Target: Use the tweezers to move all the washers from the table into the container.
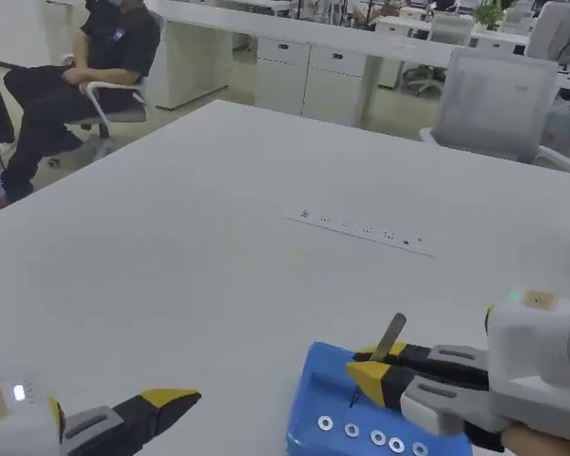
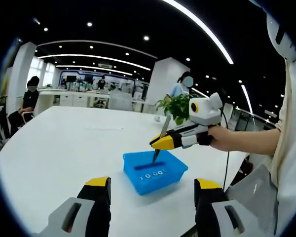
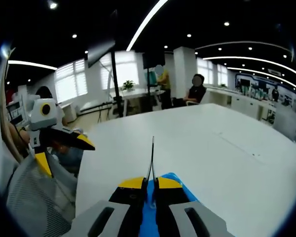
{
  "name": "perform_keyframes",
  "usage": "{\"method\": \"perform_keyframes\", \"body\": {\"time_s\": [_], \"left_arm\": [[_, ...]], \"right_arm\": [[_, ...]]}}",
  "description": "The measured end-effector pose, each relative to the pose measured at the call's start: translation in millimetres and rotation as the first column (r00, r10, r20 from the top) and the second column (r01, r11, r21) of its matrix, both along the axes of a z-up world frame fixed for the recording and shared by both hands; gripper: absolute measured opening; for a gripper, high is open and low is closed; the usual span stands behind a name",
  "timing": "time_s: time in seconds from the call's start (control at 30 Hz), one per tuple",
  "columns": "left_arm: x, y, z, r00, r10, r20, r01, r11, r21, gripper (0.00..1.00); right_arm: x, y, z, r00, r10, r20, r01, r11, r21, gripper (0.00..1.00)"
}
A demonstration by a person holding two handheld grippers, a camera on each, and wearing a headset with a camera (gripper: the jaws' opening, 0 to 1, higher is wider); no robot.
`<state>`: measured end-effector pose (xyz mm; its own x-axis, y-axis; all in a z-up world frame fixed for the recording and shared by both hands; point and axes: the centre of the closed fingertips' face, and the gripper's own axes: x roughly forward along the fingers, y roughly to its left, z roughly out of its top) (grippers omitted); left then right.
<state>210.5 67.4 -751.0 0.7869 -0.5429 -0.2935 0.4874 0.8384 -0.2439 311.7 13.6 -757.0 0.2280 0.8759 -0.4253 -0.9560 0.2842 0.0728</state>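
Five washers (image 1: 376,437) lie in a row inside the blue container (image 1: 312,394). Left of the container hovers the left gripper (image 1: 171,408), jaws spread. Above the container, the right gripper (image 1: 361,369) has its jaws pressed on the tweezers (image 1: 391,334), tips pointing down into it. Light, flat, slick metal, a washer is probably best pinched across its rim. Beyond the container stretches the white surface (image 1: 218,237).

The white table (image 1: 171,247) bears a blue container (image 1: 302,408) near the front, a thin marked strip (image 1: 361,231) farther back
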Motion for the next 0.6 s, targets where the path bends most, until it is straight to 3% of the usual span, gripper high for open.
{"method": "perform_keyframes", "body": {"time_s": [0.27, 0.37, 0.47, 0.6], "left_arm": [[-1.7, -0.3, 4.3, 0.999, -0.039, -0.011, 0.039, 0.999, 0.009, 0.68], [-4.0, -4.2, 6.2, 0.996, -0.09, -0.015, 0.09, 0.994, 0.06, 0.67], [-6.8, -11.8, 9.4, 0.99, -0.142, -0.022, 0.143, 0.988, 0.06, 0.62], [-12.6, -29.0, 14.3, 0.971, -0.236, -0.023, 0.237, 0.968, 0.083, 0.55]], "right_arm": [[-15.8, -13.4, 22.9, 0.999, -0.028, 0.024, 0.027, 0.999, 0.041, 0.04], [-26.7, -19.6, 24.6, 0.999, -0.04, 0.015, 0.039, 0.998, 0.051, 0.04], [-37.3, -23.9, 21.9, 0.999, -0.039, 0.003, 0.038, 0.998, 0.048, 0.04], [-52.6, -30.0, 13.1, 1.0, -0.01, -0.004, 0.01, 1.0, 0.018, 0.04]]}}
